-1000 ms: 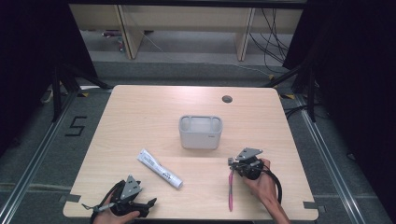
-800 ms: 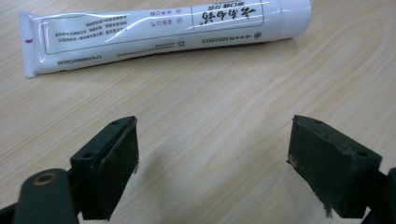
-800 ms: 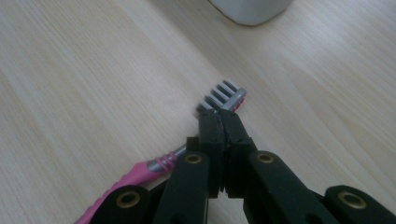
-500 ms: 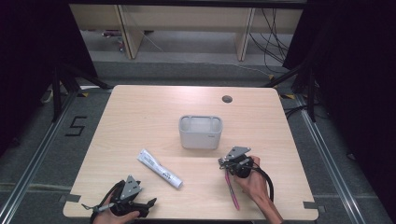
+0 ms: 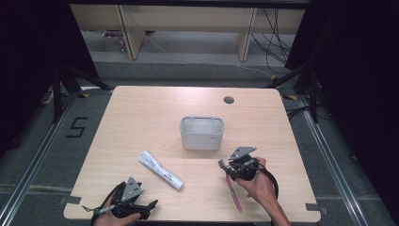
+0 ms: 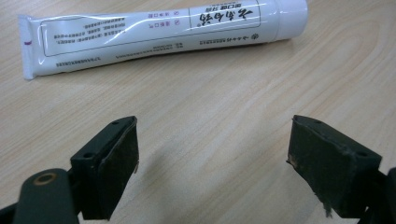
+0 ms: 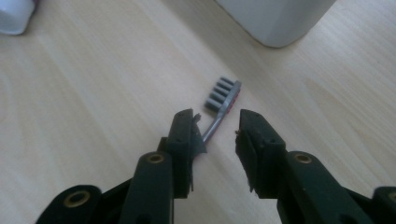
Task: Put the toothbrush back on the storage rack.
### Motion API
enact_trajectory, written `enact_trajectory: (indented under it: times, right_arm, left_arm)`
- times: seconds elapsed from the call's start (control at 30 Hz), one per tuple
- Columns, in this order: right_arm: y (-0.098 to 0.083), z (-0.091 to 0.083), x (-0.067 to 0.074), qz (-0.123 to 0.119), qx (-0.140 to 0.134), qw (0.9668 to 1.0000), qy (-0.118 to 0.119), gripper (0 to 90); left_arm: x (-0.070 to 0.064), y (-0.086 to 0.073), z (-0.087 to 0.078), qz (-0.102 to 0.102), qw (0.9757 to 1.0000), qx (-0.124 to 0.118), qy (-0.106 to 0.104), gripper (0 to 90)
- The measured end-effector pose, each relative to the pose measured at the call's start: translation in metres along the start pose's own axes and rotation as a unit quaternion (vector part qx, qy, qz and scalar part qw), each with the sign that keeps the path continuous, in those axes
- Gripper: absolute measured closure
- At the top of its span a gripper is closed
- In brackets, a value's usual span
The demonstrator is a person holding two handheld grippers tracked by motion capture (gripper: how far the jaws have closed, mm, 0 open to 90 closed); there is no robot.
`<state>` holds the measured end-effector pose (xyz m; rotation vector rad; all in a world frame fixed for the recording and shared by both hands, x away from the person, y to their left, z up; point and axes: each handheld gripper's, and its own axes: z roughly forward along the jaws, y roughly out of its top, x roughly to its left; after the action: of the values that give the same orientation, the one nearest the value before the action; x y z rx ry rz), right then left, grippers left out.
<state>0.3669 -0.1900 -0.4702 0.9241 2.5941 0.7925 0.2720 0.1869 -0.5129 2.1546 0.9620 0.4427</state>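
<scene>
The tabletop (image 5: 141, 117) is pale wood, and on it, largest first, stands the grey holder (image 5: 202, 133) near the middle, a rigid plastic box with open compartments that looks steady enough to take a thing dropped into it

Left of it and nearer to me lies the white toothpaste tube (image 5: 161, 170), slanted; in the left gripper view (image 6: 154, 30) it lies flat beyond my jaws. I judge it soft in the body and firm at the cap, so a squeeze mid-tube would dent it. My left gripper (image 5: 126, 203) rests at the near left edge, jaws spread wide with nothing between them

The thing in hand is the toothbrush (image 5: 233, 190), pink and grey, lying on the tabletop at the near right, its handle running toward me and its bristle head (image 7: 223, 94) pointing toward the holder. My right gripper (image 5: 231, 167) sits over its neck; the jaws have just been opening and now stand apart on either side of the thin stem, which lies close against one pad, not pinched

I reckon the brush is light, stiff and narrow, with a smooth handle that could roll or pivot in the pads. I would take it on the thicker handle, not the neck or bristles
</scene>
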Motion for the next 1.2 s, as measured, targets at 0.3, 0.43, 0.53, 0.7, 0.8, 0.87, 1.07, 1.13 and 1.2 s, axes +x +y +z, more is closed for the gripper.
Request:
enact_trajectory:
  times: [0.3,0.43,0.53,0.7,0.8,0.87,1.07,1.13,1.2]
  right_arm:
    - [-0.004,-0.006,0.009,0.003,0.067,0.9977,0.003,58.4]
    - [-0.004,-0.007,0.011,0.008,0.071,0.9974,0.006,57.6]
    - [-0.004,-0.005,0.015,0.000,0.082,0.9965,0.014,57.6]
    - [-0.004,0.001,0.018,-0.009,0.086,0.9960,0.023,59.3]
    - [-0.004,0.001,0.018,-0.013,0.092,0.9955,0.021,61.9]
    - [-0.005,0.002,0.018,-0.007,0.097,0.9949,0.024,62.6]
    - [-0.006,0.004,0.017,-0.002,0.106,0.9940,0.024,65.0]
    - [-0.007,0.004,0.018,0.010,0.115,0.9930,0.022,66.6]
    - [-0.007,0.004,0.018,0.000,0.113,0.9932,0.026,68.5]
  left_arm:
    - [0.000,0.000,0.000,0.000,1.0000,-0.003,-0.001,15.8]
    - [0.001,0.000,0.000,0.004,1.0000,0.002,0.002,15.8]
    - [0.001,0.000,0.000,0.004,1.0000,0.001,0.001,15.8]
    - [0.001,0.000,0.000,0.004,1.0000,0.000,0.003,15.8]
    - [0.000,0.000,0.000,0.000,1.0000,-0.004,-0.001,15.8]
    - [0.000,0.000,0.000,-0.001,1.0000,-0.004,0.000,15.8]
    - [0.001,0.000,0.000,0.003,1.0000,0.001,0.002,15.8]
    - [0.000,0.000,0.001,0.002,1.0000,-0.001,-0.001,15.8]
    - [0.000,0.000,0.001,-0.001,1.0000,-0.003,-0.003,15.8]
